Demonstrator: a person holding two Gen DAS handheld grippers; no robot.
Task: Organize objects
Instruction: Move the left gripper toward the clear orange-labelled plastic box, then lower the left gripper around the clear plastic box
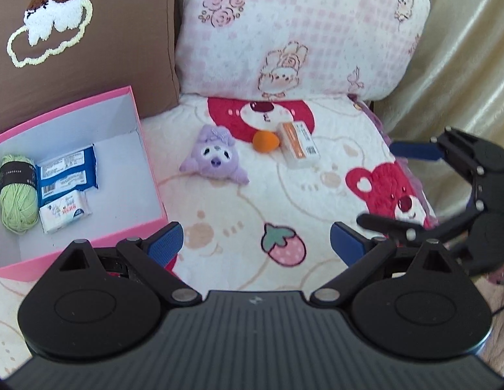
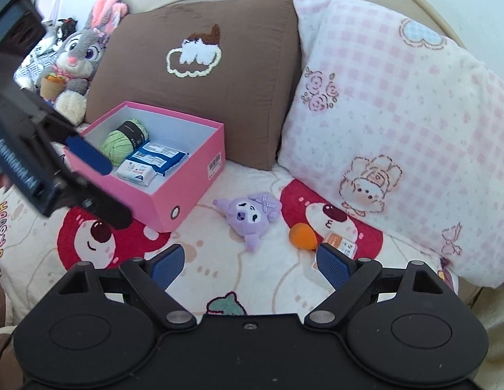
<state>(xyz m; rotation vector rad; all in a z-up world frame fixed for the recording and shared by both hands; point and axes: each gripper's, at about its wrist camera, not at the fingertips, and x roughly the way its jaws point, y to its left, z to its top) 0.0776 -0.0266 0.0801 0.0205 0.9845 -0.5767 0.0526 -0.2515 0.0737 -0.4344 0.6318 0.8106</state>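
A pink box (image 1: 148,159) (image 2: 200,175) sits on the bed and holds a green yarn ball (image 1: 16,195) (image 2: 122,139), a blue packet (image 1: 68,170) (image 2: 161,157) and a white tissue pack (image 1: 65,211) (image 2: 135,172). On the blanket beside the box lie a purple plush (image 1: 214,159) (image 2: 248,214), an orange egg-shaped sponge (image 1: 265,141) (image 2: 303,235) and a small white-and-orange box (image 1: 299,144) (image 2: 341,243). My left gripper (image 1: 256,243) (image 2: 99,182) hangs open and empty near the pink box. My right gripper (image 2: 251,265) (image 1: 398,188) is open and empty, short of the sponge and small box.
A brown cushion (image 2: 200,74) and a pink checked pillow (image 2: 398,123) lean against the headboard behind the objects. A grey rabbit plush (image 2: 76,55) sits at the far left. The printed blanket (image 1: 252,201) covers the bed, and a curtain (image 1: 463,65) hangs on the right.
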